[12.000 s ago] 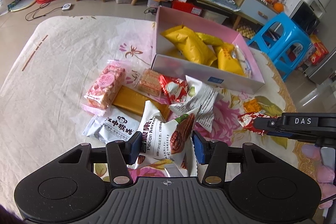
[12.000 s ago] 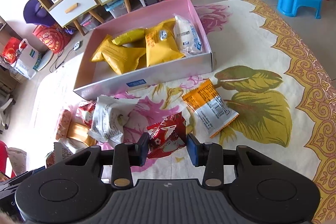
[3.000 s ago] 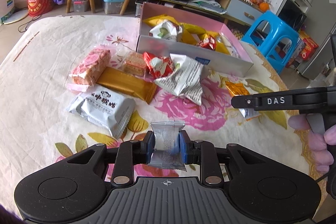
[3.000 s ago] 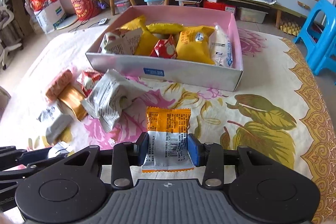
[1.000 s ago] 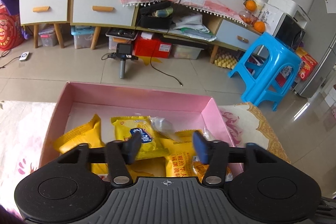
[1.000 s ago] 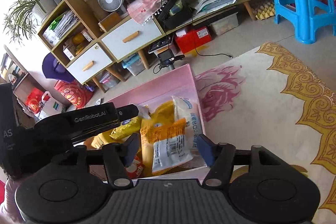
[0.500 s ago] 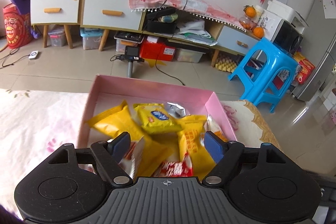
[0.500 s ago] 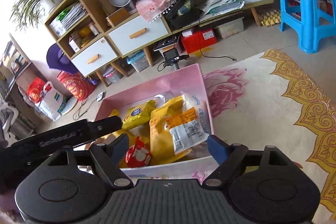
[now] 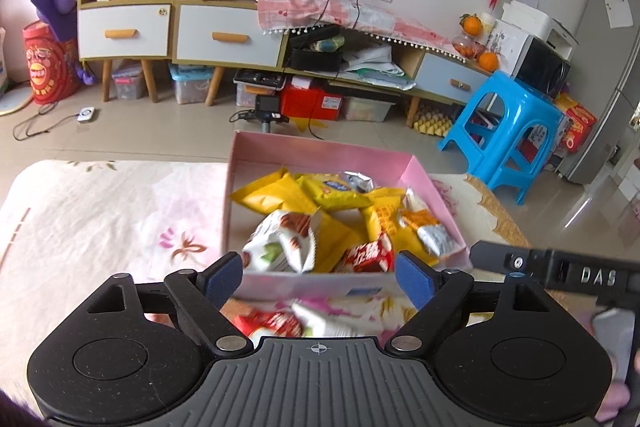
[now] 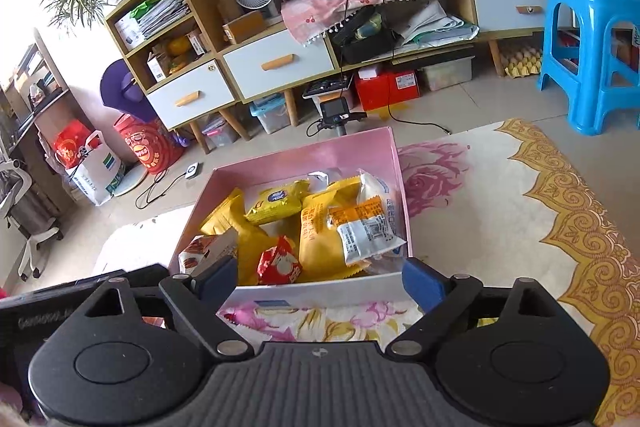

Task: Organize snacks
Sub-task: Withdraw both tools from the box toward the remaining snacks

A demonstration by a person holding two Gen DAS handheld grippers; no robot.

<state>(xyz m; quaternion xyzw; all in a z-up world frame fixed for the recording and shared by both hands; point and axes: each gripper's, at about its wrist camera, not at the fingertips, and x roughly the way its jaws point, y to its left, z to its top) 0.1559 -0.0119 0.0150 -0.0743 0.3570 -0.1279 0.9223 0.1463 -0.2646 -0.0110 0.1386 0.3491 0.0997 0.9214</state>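
Left gripper (image 9: pixel 319 277) and right gripper (image 10: pixel 320 279) both spread wide, holding nothing, hovering at the near wall of the pink box (image 9: pixel 320 151). Loose packets (image 9: pixel 280 323) on the floral cloth (image 9: pixel 100 211) are blurred and half hidden behind the left gripper's body. Box holds yellow bags (image 10: pixel 240 223), a red packet (image 10: pixel 278 263), a white nut bag (image 9: pixel 280 243) and an orange-white packet (image 10: pixel 366 229); blue stool (image 10: pixel 592 51) stands beyond.

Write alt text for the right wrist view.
The open right tool hovers empty before a pink box full of yellow, red and white snack packets, on a floral cloth. Shelves and a blue stool stand behind.
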